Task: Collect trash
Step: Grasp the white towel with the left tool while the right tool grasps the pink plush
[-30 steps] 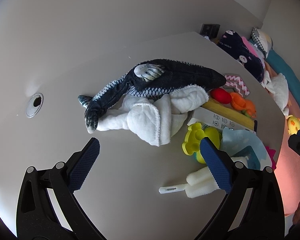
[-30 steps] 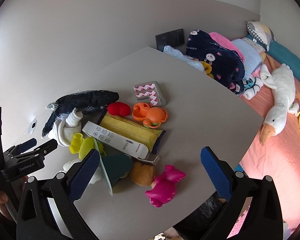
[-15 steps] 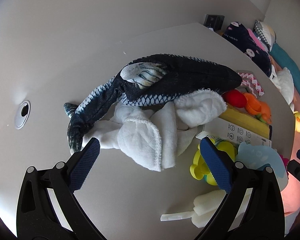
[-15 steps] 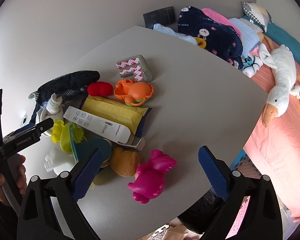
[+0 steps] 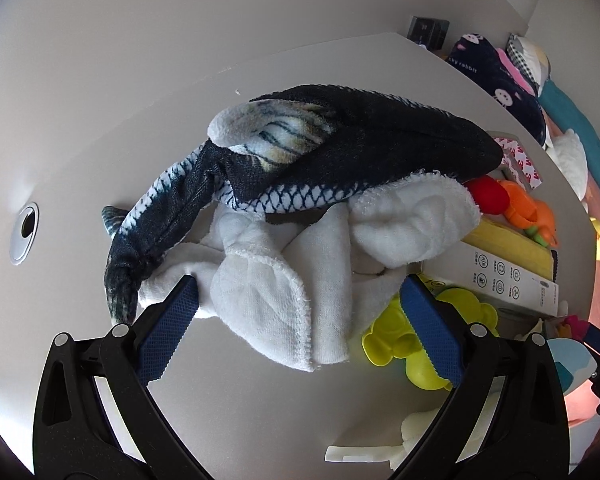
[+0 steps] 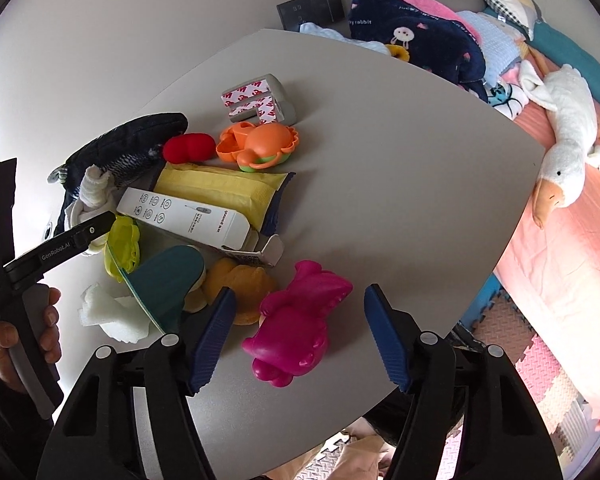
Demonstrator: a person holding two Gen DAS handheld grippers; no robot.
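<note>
A grey table fills the middle of the right wrist view. At its one o'clock a navy blanket printed with rabbits lies heaped, a pink blanket behind it and a pale blue knit one just beside it. A checked pillow sits further toward two o'clock. At three o'clock a white goose plush lies head down on a pink sheet. Pastel foam floor mats show at four o'clock. A dark wall socket sits at twelve. In the left wrist view a round cable grommet lies in the tabletop at nine o'clock
</note>
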